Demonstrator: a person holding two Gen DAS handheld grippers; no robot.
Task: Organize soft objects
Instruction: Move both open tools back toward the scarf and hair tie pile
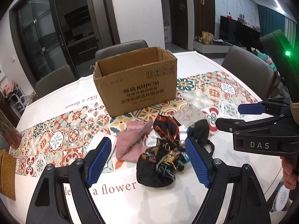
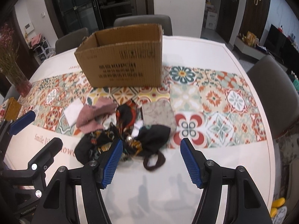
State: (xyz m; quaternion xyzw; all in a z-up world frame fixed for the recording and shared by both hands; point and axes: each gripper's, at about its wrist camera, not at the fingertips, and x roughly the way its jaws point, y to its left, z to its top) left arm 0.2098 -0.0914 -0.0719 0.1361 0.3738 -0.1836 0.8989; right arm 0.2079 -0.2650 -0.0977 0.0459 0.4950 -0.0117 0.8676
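Observation:
An open, empty-looking cardboard box (image 1: 136, 85) (image 2: 121, 61) stands on the patterned runner at the table's middle. In front of it lies a heap of soft things: a pink fuzzy cloth (image 1: 130, 140) (image 2: 93, 115), a black patterned scarf (image 1: 164, 153) (image 2: 127, 119), a black cloth (image 2: 155, 136), a dark hair band (image 2: 154, 161) and a grey printed pouch (image 2: 158, 113). My left gripper (image 1: 148, 139) hovers open over the scarf and touches nothing. To the right of the heap my right gripper (image 2: 152, 140) is open above the black cloth and hair band, holding nothing.
Grey chairs (image 2: 274, 97) ring the round white table (image 2: 214, 168). A vase of dried flowers (image 2: 16, 78) and a mustard woven box (image 1: 7, 171) stand at the left edge. A white card (image 2: 73, 112) lies beside the pink cloth.

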